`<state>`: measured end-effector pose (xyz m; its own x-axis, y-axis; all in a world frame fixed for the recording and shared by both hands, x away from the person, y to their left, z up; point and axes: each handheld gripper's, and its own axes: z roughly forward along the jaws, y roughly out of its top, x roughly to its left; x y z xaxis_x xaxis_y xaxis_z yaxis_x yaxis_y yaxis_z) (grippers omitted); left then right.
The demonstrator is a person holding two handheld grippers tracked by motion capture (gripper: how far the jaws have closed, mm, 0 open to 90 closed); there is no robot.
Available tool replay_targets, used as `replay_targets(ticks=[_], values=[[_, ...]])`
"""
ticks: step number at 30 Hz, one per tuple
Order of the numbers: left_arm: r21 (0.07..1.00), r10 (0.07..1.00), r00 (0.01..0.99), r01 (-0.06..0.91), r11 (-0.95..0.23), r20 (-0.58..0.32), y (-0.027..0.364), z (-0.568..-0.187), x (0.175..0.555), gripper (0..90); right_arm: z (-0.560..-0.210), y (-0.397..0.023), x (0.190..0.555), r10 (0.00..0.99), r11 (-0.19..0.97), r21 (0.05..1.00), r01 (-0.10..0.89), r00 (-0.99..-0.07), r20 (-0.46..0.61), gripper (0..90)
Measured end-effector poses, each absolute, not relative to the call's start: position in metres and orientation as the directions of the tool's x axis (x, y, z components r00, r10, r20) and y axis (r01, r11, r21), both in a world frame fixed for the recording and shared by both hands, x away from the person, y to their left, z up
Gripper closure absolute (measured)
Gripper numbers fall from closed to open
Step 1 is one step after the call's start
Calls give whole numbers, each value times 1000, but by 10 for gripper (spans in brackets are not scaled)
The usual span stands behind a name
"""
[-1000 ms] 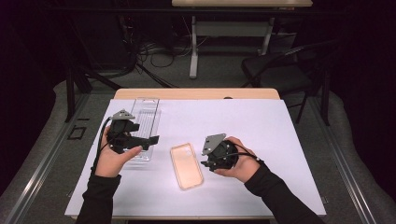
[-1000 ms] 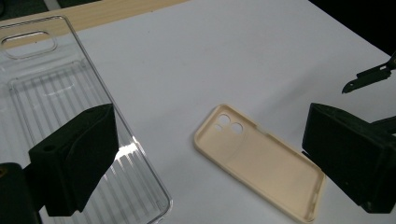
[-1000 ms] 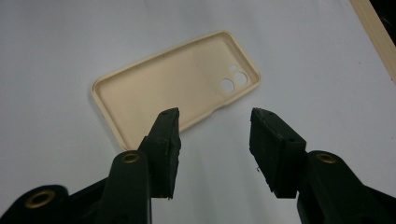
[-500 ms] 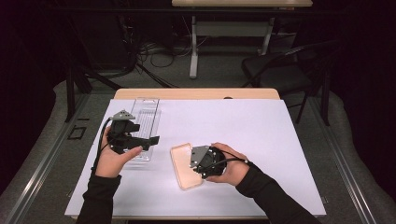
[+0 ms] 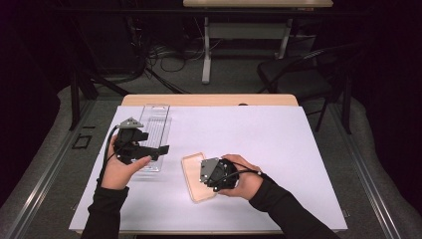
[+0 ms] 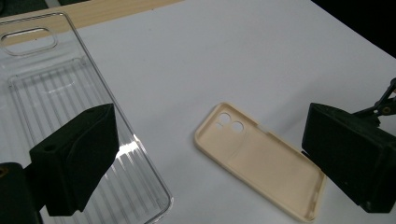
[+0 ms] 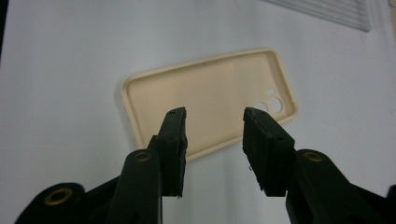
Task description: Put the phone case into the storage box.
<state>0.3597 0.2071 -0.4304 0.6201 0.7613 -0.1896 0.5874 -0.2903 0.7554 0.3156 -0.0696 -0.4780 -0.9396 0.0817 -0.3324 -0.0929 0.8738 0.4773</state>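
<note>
A beige phone case [image 5: 191, 172] lies hollow side up on the white table sheet, camera holes toward the far end. My right gripper [image 5: 206, 179] hovers over its right edge. In the right gripper view the beige case [image 7: 210, 88] lies just beyond that gripper [image 7: 215, 114], whose jaws have just been closing and stand a little apart over the near rim without pressing on it. A clear ribbed phone case [image 5: 155, 130] lies to the left. My left gripper [image 5: 158, 149] is held above its near end, jaws wide open and empty [image 6: 212, 128], with the clear case [image 6: 51, 93] beneath and the beige case [image 6: 261, 163] ahead.
The white sheet [image 5: 278, 144] covers a wooden table whose far edge [image 5: 209, 99] shows as a bare strip. Behind the table stand a dark chair [image 5: 298, 74] and a desk leg [image 5: 206, 50] on the floor. The sheet's right half is bare.
My right gripper has moved left from beside the beige case to over its right edge, and its jaws have narrowed. The left gripper has stayed where it was.
</note>
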Motion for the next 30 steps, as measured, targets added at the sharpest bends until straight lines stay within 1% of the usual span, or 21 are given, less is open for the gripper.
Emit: replay_targets(ticks=[1,4,12,20,21,23,30], values=[[756,761,620,587,-291,-189,207,-430,360,40,-481,-68,316,69,878,472,-83,-952,-297,625],[757,762,619,587,-288,-190,207,-430,359,40,-485,-64,316,53,887,454,-83,-959,-278,639],[757,762,618,588,-286,-192,208,-430,359,41,-495,-56,315,-27,897,419,-143,-962,-271,687],[756,762,619,588,-287,-193,208,-431,360,41,-503,-53,311,-67,913,376,-160,-967,-247,721],[756,761,619,588,-288,-191,208,-431,360,41,-505,-53,310,-60,917,371,-148,-970,-236,730],[757,763,617,588,-285,-192,208,-431,359,41,-507,-52,309,-94,919,352,-178,-966,-243,745],[757,764,616,588,-284,-193,209,-431,360,41,-512,-50,306,-116,921,339,-191,-966,-229,766]])
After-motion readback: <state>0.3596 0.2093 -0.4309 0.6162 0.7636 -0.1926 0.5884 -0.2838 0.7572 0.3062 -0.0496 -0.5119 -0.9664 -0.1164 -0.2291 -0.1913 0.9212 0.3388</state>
